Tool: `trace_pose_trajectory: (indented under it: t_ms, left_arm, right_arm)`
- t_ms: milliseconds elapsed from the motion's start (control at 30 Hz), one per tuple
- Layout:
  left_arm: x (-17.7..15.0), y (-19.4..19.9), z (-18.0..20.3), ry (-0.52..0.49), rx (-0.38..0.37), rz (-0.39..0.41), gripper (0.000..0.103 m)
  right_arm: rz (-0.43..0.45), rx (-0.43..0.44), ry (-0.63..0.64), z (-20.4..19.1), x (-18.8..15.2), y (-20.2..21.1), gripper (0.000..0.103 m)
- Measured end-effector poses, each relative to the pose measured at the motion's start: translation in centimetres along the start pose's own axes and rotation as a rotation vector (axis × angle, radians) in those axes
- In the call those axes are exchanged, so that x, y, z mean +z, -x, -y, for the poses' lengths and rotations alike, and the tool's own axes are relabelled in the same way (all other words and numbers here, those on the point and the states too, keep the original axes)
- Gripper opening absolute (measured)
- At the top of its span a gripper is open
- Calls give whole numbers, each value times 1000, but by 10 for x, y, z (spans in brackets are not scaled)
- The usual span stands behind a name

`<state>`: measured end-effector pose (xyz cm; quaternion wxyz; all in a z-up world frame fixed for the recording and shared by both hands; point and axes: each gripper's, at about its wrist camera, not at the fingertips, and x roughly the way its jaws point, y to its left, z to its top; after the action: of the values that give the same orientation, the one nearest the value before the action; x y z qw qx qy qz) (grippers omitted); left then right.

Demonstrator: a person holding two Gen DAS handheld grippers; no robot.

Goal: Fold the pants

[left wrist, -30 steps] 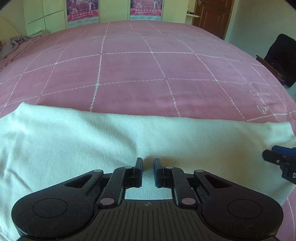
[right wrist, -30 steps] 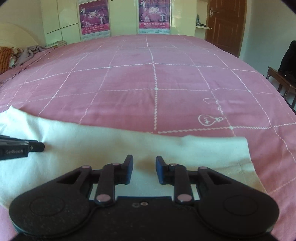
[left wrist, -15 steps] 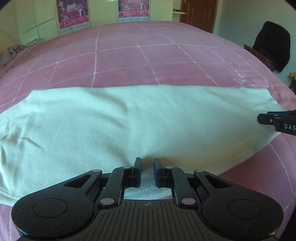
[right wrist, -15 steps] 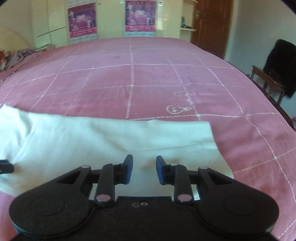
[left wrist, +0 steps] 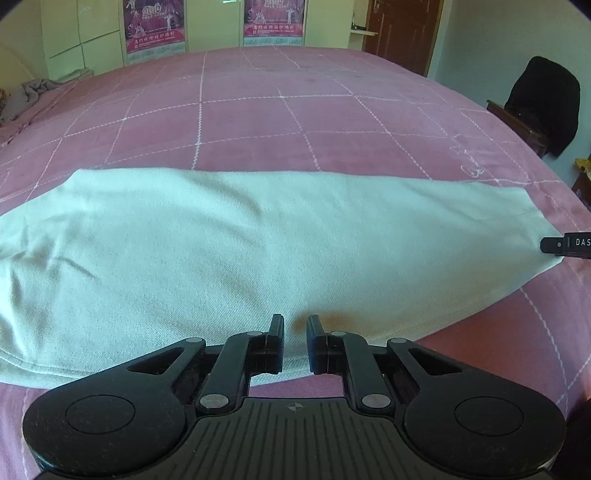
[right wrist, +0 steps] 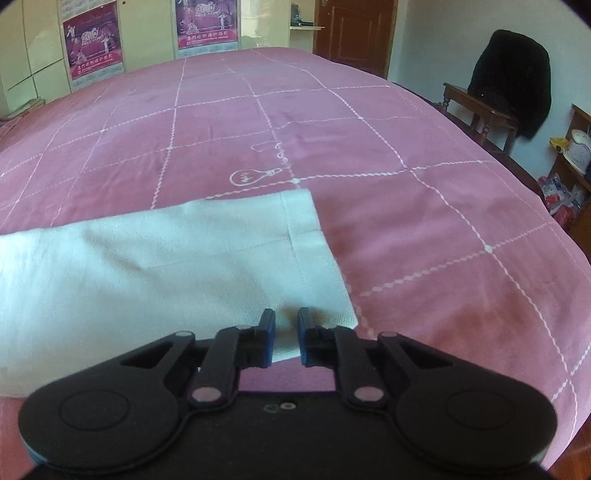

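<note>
On the pink quilted bed (left wrist: 258, 122) lie pale cream woven pants (left wrist: 221, 251), soft, light, prone to sagging. Left tongs (left wrist: 295, 330) clench the near edge; right tongs (right wrist: 287, 325), just narrowing, pinch the hem corner: sensible holds.

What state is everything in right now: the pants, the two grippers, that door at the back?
pants: spread flat on the bedspread, near edge pinched
left gripper: shut on the pants
right gripper: has just been closing, on the hem end
door: shut
</note>
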<state>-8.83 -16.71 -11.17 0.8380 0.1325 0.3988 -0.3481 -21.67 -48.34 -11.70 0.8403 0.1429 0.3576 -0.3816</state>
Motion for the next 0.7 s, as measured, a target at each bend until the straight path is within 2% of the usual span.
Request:
trace_pose_trajectory:
  t_ms: [33,67,133,300,400,500,633,700]
  left_arm:
    - [3,1,2,2,-6,6,12]
    - [5,1,3,2,-12,7,12]
    - [11,-1,9,0,-23,10,12]
    - [16,-14,18,16,-52,-29,12]
    - [9,-24,28,-17,-67,-78,12]
    - [3,-30,34,-35,-55,-89,12]
    - [14,-24,32,30,-91,-98,12]
    - [18,-27,34,35,-99,-103,12]
  right_arm:
    - [15,15,-26,0,0,6,32]
    - [23,31,-49,-1,1,11,37]
    - [-2,55,-92,0,1,13,40]
    - [-67,56,-218,17,-5,11,40]
    - [-89,54,-253,24,-9,10,41]
    - [-106,54,-287,28,-11,6,44]
    - [-114,53,-312,27,-6,-4,45]
    - [-110,55,-328,25,-3,-9,42]
